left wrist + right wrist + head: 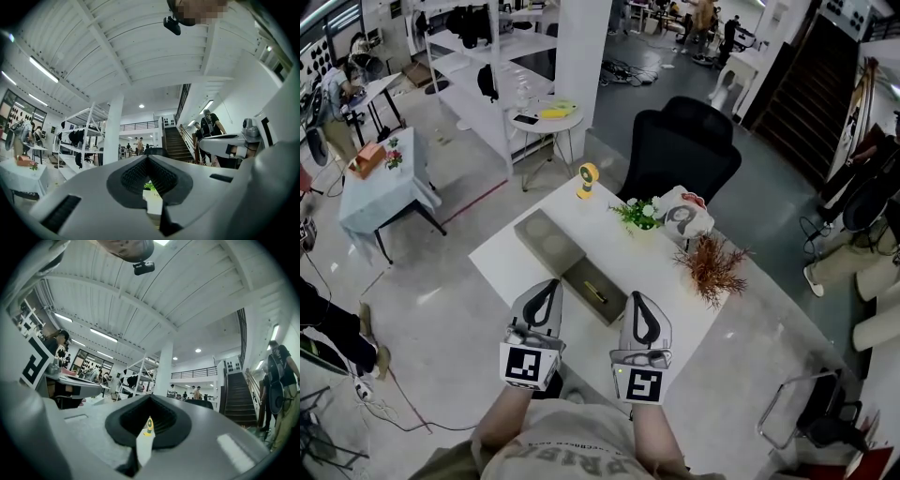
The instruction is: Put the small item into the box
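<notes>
On the white table (502,258) in the head view, a long box (546,239) lies open at a slant: one half is plain grey, and the other half, nearer the person, is dark inside. The small item (596,292), a short yellowish piece, lies inside the dark half, apart from both grippers. Beyond the box stand a yellow fan (587,178), a small green plant (639,214), a soft toy with a printed face (684,217) and a bunch of dried reddish-brown twigs (712,267); a black office chair (680,150) stands behind the table's far edge. The left gripper (551,283) and right gripper (636,296) are held side by side at the near edge of the table, tips towards the box and touching neither the box nor the item. Left gripper view: the two jaws meet at the tips with nothing caught between them; through the dark ribbed opening behind the tips show a sliver of the table and the green plant. A staircase (176,143) and standing people are seen far off. Right gripper view: these jaws are likewise pressed together and hold nothing; the yellow fan shows through the opening, above a strip of table.
</notes>
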`<state>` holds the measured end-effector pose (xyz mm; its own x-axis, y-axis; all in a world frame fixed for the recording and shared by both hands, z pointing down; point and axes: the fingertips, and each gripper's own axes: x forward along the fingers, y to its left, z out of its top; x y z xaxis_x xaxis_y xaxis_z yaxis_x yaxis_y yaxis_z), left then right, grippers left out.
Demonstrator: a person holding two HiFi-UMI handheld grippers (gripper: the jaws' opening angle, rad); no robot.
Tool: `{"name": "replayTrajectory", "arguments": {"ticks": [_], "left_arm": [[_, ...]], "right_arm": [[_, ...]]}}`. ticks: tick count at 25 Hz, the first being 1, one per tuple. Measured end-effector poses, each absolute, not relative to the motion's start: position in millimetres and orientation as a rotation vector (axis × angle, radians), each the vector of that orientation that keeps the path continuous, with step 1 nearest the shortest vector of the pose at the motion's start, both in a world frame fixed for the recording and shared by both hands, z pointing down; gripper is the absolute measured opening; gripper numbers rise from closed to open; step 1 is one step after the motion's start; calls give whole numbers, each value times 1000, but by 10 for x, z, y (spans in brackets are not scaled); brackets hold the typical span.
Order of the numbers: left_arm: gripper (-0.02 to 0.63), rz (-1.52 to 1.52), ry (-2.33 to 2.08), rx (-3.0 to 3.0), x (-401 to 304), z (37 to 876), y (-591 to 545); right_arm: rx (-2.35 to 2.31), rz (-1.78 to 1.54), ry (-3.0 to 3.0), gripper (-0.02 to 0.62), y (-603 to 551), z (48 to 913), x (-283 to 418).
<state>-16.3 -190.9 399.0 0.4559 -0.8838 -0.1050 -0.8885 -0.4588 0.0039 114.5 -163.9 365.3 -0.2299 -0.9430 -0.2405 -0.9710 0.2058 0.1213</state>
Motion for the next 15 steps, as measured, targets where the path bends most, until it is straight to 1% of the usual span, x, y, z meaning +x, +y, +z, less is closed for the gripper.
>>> {"name": "replayTrajectory", "arguments": {"ticks": [5, 8, 15], "left_arm": [[11, 109, 1621, -2631, -232, 4055, -1924], [11, 158, 1627, -2630, -233, 3991, -1925], [11, 163, 1636, -2638, -213, 4000, -1872]], "right_arm": [[-1869, 380, 2357, -2, -1653, 3652, 1099], [-1866, 381, 2357, -2, -1649, 3646, 1089], [-1866, 379, 2358, -2, -1616, 3645, 1102]]}}
